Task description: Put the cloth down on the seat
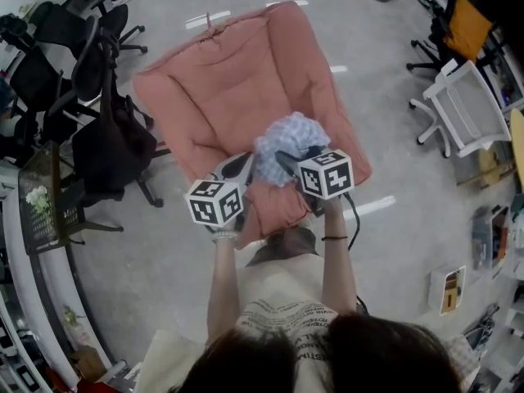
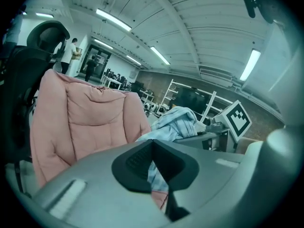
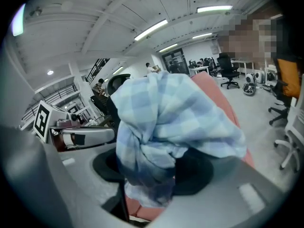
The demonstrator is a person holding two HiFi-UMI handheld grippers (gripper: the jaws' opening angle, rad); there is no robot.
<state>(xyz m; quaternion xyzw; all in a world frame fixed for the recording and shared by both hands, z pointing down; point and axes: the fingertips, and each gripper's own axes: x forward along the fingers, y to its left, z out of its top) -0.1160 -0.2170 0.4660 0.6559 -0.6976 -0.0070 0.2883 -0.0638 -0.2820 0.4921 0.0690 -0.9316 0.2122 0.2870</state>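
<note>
Left gripper (image 2: 154, 169) – pads together on a thin fold of cloth (image 1: 286, 142), the pinch half hidden by its own housing. Right gripper (image 3: 151, 175) is clamped on the bunched bulk, which covers its pads. Cloth is held between both over the pink chair (image 1: 211, 97) – touching or not, can't tell. Seat front is hidden behind cloth and marker cubes. Office chairs (image 1: 90, 97) beyond, cut off at left.

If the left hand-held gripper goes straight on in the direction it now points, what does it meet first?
Most likely the pink padded armchair, just past the light blue checked cloth that the left hand-held gripper pinches; depth is hard to judge.
</note>
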